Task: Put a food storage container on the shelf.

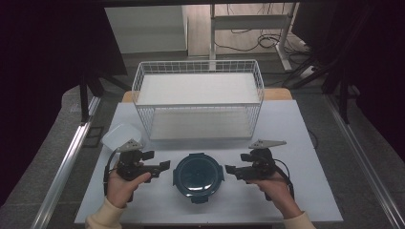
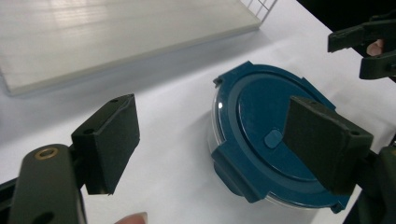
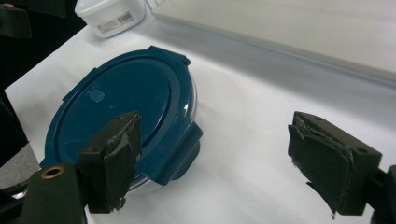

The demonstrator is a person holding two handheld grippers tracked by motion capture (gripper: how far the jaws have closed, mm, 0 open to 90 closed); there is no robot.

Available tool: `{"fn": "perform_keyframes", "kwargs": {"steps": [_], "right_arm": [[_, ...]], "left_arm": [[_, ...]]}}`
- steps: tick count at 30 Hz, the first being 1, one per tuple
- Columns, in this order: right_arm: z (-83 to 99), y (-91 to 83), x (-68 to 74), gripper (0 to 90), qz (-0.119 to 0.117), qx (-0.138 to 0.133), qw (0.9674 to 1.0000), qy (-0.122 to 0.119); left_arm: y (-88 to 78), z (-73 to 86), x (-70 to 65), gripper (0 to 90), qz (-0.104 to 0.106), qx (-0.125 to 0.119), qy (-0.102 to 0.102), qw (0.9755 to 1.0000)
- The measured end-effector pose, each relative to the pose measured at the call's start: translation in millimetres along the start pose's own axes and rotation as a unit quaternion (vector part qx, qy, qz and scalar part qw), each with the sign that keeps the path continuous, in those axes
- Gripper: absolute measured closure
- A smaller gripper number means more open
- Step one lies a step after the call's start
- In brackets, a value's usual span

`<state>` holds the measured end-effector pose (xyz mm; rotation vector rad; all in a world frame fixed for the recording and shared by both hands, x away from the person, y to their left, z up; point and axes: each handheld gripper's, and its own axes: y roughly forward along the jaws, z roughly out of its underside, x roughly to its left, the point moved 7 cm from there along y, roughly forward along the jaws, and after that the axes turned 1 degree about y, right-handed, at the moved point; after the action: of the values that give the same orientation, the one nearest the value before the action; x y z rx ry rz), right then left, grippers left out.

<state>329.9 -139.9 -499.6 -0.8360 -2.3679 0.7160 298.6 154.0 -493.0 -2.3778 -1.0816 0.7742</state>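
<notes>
Round container (image 1: 197,177) with dark blue snap lid sits near centre of white table (image 1: 315,191), between both grippers, touching neither. Wire basket (image 1: 198,98) stands beyond it; small white tub (image 1: 121,135) far left.

Left gripper (image 1: 165,165): jaws spread, empty, just left of container. Right gripper (image 1: 229,169): jaws spread wide, nothing between pads.

Handling judgement: clear base looks like glass, so probably heavy, rigid, breakable; lid smooth, slippery. Best hold likely on latch tabs (image 3: 184,156) or rim, one gripper per side.
</notes>
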Motion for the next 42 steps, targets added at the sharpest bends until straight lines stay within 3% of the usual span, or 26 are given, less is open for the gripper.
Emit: {"fn": "perform_keyframes", "kwargs": {"steps": [5,10,19,24,29,33,42], "right_arm": [[0.4,5.5,6.8,16.9,-0.019,0.008,0.9996,0.017],[0.1,5.0,12.4,16.9,-0.019,0.007,0.9996,0.018],[6.0,16.2,16.8,15.6,-0.038,0.02,0.998,0.046],[7.5,20.9,19.0,14.9,-0.046,0.026,0.997,0.056],[9.1,30.7,18.6,13.5,-0.054,0.037,0.9953,0.071],[16.3,39.6,20.4,11.0,-0.06,0.054,0.9934,0.081],[20.9,49.8,22.1,9.6,-0.073,0.06,0.9894,0.11]], "left_arm": [[-1.6,-1.5,-3.2,18.5,0.018,0.0,-0.014,0.9997],[4.7,1.8,-4.7,18.2,0.03,0.013,-0.026,0.9991],[18.7,10.0,-13.8,15.0,0.074,0.04,-0.078,0.9934],[24.1,15.3,-17.2,14.1,0.085,0.051,-0.089,0.9911],[31.2,21.3,-16.9,13.0,0.106,0.061,-0.117,0.9856],[33.8,23.7,-16.3,12.5,0.106,0.062,-0.12,0.9851],[43.7,32.2,-19.8,11.1,0.118,0.074,-0.145,0.9796]]}}
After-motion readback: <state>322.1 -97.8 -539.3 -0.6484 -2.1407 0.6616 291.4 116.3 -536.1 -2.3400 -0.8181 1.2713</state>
